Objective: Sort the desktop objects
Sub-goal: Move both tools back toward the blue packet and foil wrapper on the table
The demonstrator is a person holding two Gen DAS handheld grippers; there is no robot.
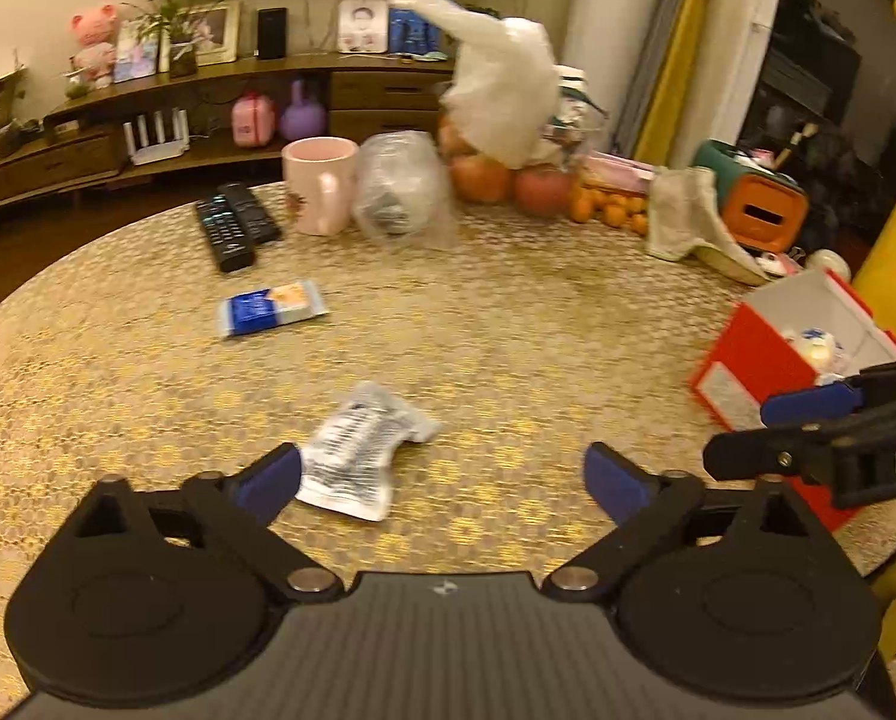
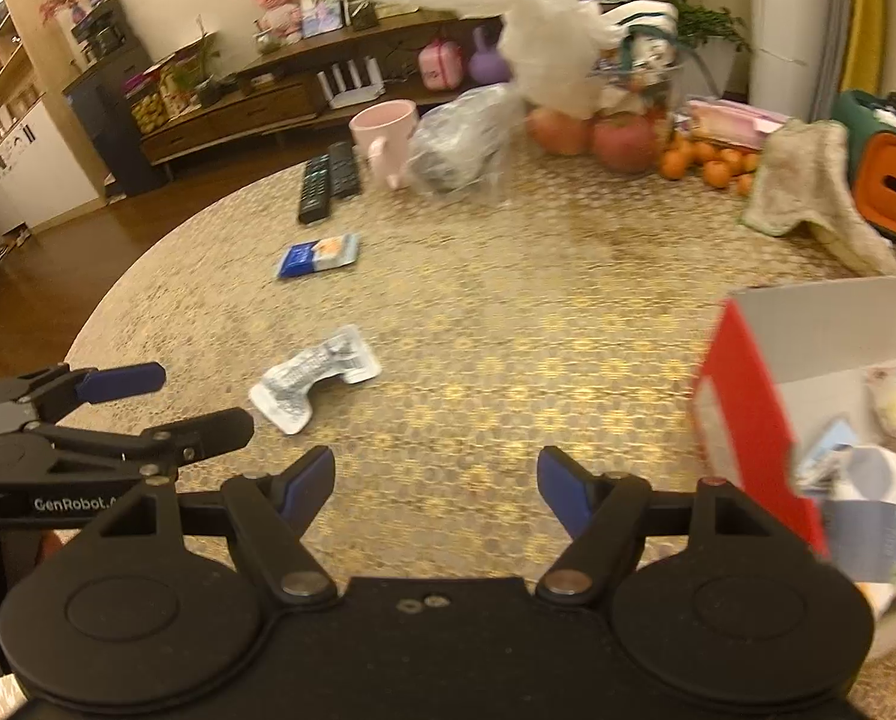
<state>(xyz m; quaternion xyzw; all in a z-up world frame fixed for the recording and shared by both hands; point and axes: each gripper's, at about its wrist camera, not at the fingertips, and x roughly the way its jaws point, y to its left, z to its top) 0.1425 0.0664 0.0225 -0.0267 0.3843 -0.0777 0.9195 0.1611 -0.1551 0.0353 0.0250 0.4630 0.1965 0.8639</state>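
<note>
A crumpled silver sachet (image 1: 364,453) (image 2: 313,381) lies on the round gold-patterned table (image 1: 508,348) (image 2: 508,312). My left gripper (image 1: 442,483) (image 2: 172,402) hangs open just in front of it, the left pad beside the sachet's edge, nothing between the jaws. A blue and orange packet (image 1: 271,307) (image 2: 319,256) lies farther back on the left. My right gripper (image 2: 436,489) (image 1: 772,429) is open and empty, over bare table left of the red box (image 1: 766,372) (image 2: 754,420). The box holds several small packets.
Two black remotes (image 1: 235,225) (image 2: 328,180), a pink mug (image 1: 319,183) (image 2: 385,135) and a clear plastic bag (image 1: 400,189) (image 2: 457,144) stand at the table's far side. Apples (image 1: 508,180), small oranges (image 1: 610,210), a white bag, a cloth (image 1: 685,210) and an orange-green box (image 1: 760,207) crowd the back right.
</note>
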